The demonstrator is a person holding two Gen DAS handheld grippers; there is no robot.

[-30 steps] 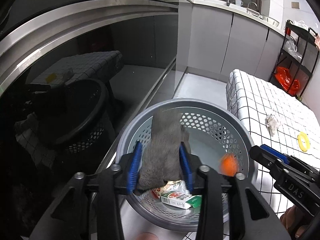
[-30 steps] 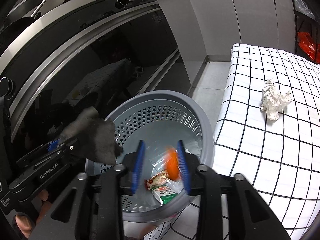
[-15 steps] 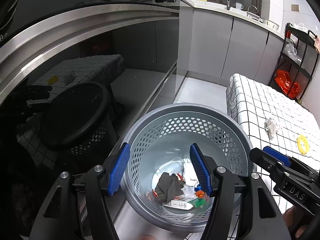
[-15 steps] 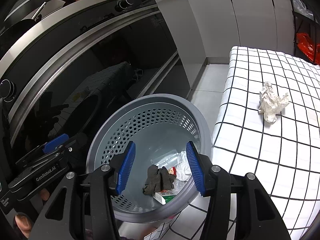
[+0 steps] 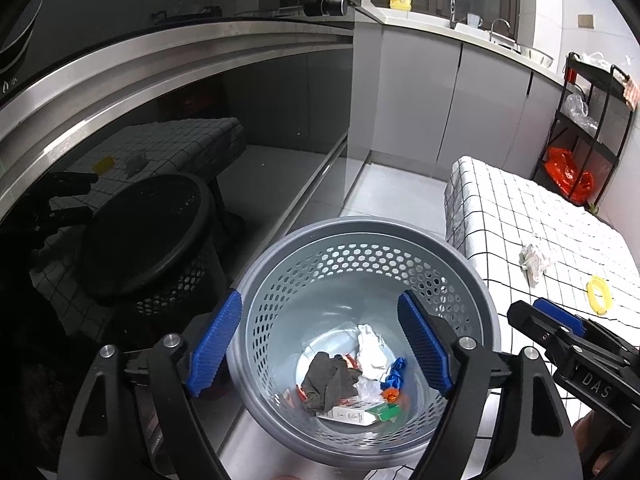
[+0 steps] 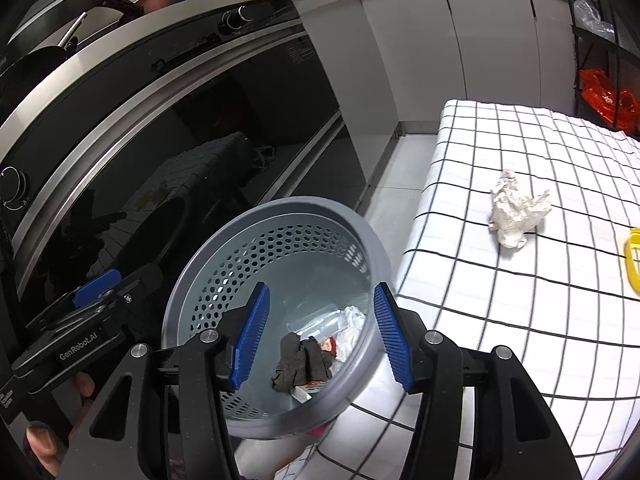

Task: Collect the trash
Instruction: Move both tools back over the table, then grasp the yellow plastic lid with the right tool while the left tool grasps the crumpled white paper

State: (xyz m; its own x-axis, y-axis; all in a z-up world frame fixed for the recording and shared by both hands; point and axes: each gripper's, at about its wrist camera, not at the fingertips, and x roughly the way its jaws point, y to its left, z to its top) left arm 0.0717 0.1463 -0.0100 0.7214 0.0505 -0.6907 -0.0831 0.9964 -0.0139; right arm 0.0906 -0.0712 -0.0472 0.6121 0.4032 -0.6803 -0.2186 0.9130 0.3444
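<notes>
Since a second ago, the grey rag (image 5: pixel 328 380) and orange scrap (image 5: pixel 391 393) are released into the grey basket (image 5: pixel 472 280). Both the left tool (image 5: pixel 320 344) and right tool (image 6: pixel 320 336) are held spread apart and empty above it. Farther off, crumpled paper (image 6: pixel 518 212) and a yellow ring (image 5: pixel 599 294) are seen on the checked counter (image 6: pixel 520 300).
</notes>
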